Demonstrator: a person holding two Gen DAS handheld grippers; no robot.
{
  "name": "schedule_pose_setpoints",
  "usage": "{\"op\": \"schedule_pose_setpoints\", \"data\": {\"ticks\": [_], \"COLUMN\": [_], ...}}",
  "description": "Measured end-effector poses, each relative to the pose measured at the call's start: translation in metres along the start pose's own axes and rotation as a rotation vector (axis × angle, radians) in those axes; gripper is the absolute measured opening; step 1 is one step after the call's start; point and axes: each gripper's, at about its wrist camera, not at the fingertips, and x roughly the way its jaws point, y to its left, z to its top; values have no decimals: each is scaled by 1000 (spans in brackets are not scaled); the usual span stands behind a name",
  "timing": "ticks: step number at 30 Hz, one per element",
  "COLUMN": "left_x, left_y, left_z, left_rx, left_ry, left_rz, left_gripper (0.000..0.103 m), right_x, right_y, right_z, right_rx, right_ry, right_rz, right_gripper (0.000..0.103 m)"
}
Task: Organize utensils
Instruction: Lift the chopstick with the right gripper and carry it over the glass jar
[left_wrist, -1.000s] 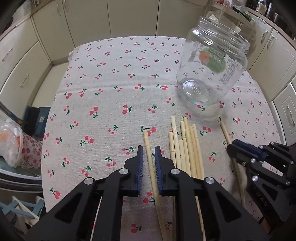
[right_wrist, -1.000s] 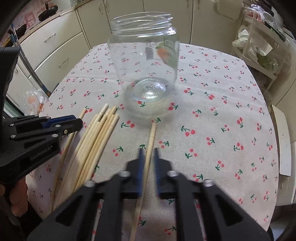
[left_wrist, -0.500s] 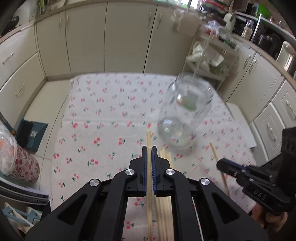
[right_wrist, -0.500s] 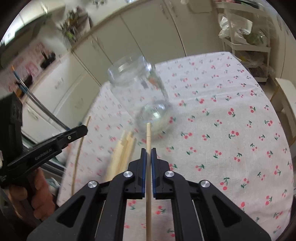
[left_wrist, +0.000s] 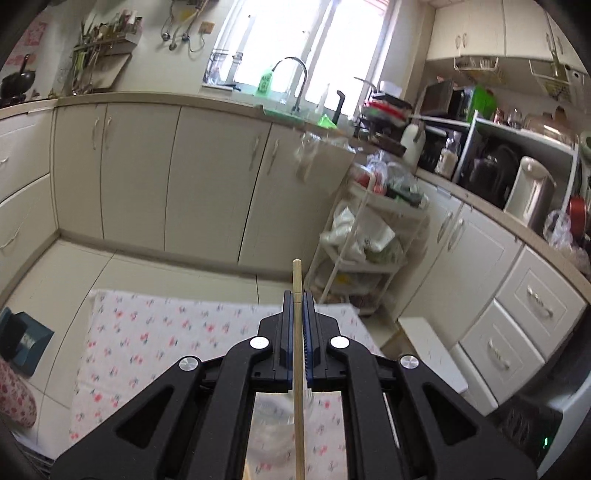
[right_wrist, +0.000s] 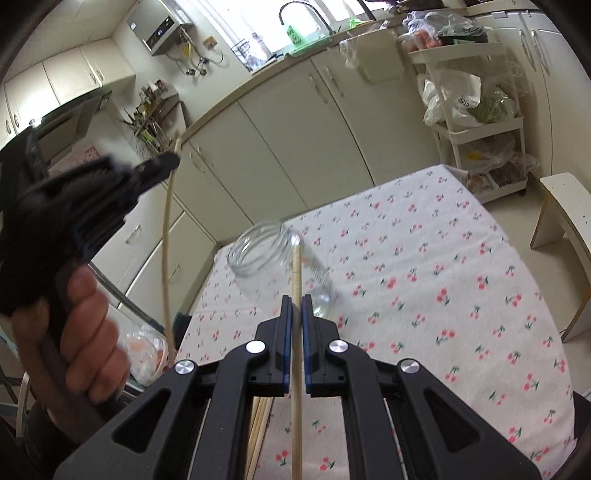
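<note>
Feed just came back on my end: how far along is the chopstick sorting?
Early. The glass jar on the cherry-print tablecloth looks empty. In hand: the left gripper is shut on one chopstick and the right gripper on another chopstick, both lifted. Left: jarring these two, then the loose chopsticks lying below the right gripper.

the bench (right_wrist: 461, 295) wears a white cloth (right_wrist: 406, 236) printed with red cherries. on it stands a clear jar (right_wrist: 280, 269) (open mouth, empty), and loose chopsticks (right_wrist: 260, 421) lie at the near edge.
</note>
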Motion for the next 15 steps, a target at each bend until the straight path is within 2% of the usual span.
{"op": "schedule_pose_setpoints", "data": {"ticks": [8,10,15], "left_x": [23,28,48], "left_y": [0,1,8], "left_z": [39,44,46], "left_rx": [-47,-45,-51], "left_ry": [-143,-184,-232], "left_rz": [22,48,119], "left_gripper": [4,4,4], "right_x": [6,8,14], "right_y": [-10,-11,-10], "right_z": [13,16,22], "right_rx": [10,11,8], "right_ry": [-42,-53,-73], "right_rz": [12,18,30], "right_gripper": [6,6,6]}}
